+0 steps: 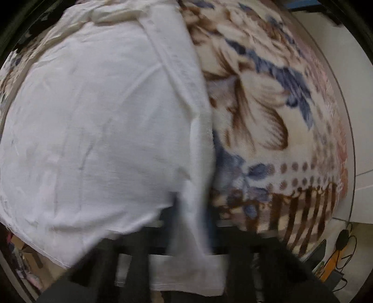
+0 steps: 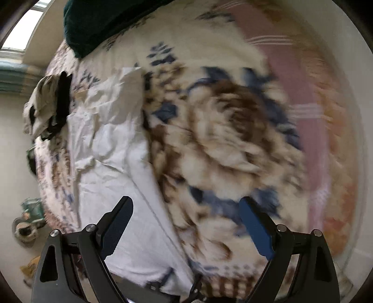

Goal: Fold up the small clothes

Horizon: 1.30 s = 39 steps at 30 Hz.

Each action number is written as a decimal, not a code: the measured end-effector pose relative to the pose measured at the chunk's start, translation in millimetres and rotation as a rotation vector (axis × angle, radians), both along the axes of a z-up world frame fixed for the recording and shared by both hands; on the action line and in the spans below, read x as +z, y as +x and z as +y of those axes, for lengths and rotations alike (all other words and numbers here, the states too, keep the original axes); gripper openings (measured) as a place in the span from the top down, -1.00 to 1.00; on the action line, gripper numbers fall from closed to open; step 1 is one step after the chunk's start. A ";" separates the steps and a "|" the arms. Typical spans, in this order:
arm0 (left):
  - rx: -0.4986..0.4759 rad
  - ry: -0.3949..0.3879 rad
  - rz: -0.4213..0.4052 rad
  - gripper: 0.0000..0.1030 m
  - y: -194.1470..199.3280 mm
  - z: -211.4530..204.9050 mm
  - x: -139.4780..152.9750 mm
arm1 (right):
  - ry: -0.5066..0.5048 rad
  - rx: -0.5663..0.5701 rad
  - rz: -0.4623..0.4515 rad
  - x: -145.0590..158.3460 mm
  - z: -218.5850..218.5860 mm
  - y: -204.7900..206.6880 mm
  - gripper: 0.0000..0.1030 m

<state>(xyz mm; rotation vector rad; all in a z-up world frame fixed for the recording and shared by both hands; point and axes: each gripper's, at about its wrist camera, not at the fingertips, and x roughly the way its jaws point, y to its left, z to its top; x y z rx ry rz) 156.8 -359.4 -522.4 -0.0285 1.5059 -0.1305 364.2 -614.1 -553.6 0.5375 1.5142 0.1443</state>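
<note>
Left hand-held gripper (image 1: 186, 275): fingertips hidden under the white cloth (image 1: 98, 130), grip unclear.
Blanket (image 2: 233, 139): pattern right of the cloth smeared by blur.
Dark cushion (image 2: 98, 21): cut off by top edge.

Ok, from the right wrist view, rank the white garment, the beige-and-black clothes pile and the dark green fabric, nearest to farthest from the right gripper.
1. White garment, under the left finger of the right gripper.
2. Beige-and-black clothes pile, far left.
3. Dark green fabric, top left, at the bed's far end.
</note>
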 end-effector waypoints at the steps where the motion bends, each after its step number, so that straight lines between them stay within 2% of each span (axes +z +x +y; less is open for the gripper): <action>1: 0.012 -0.020 -0.009 0.92 0.4 6.7 4.3 | 0.022 0.029 0.002 -7.6 10.5 13.5 -0.82; 7: 0.060 -0.042 -0.075 0.95 1.9 46.7 29.4 | 0.088 0.085 0.006 -50.1 55.9 92.5 -0.82; 12: 0.097 -0.052 -0.116 0.96 -5.7 69.2 45.6 | 0.108 0.044 0.022 -87.6 76.0 153.2 -0.78; 14: 0.108 -0.052 -0.123 0.96 -4.1 78.1 51.1 | 0.141 0.017 0.028 -97.0 79.9 166.0 -0.21; 15: 0.115 -0.057 -0.123 0.96 -7.2 75.4 50.4 | 0.166 0.004 0.038 -101.2 84.1 171.4 0.21; 16: 0.124 -0.065 -0.121 0.96 -7.5 79.7 52.3 | 0.171 -0.001 0.037 -101.1 87.5 173.3 0.50; 18: 0.143 -0.081 -0.120 0.97 -10.0 92.1 57.1 | 0.152 0.010 0.005 -92.7 97.9 174.4 0.82; 22: 0.180 -0.104 -0.148 0.97 -6.9 122.5 71.9 | 0.107 0.027 -0.026 -61.9 114.8 172.6 0.85; 26: 0.258 -0.109 -0.176 0.97 -8.4 179.1 89.6 | 0.019 0.056 -0.045 -19.4 134.0 176.9 0.86; 32: 0.378 -0.099 -0.189 0.97 -17.6 265.4 95.0 | -0.067 0.073 -0.024 29.9 200.4 199.3 0.86; 33: 0.375 -0.137 -0.175 0.97 -18.2 273.2 90.9 | -0.080 0.098 -0.031 35.6 218.3 204.7 0.86; 35: 0.391 -0.249 -0.145 0.94 -17.1 282.2 80.1 | -0.173 0.143 -0.032 41.1 250.5 213.8 0.86; 37: 0.378 -0.362 -0.135 0.89 -13.4 278.5 68.3 | -0.220 0.148 -0.019 38.6 262.7 217.0 0.86; 39: 0.363 -0.415 -0.121 0.45 -8.6 267.6 59.1 | -0.246 0.126 -0.012 33.9 263.6 217.4 0.86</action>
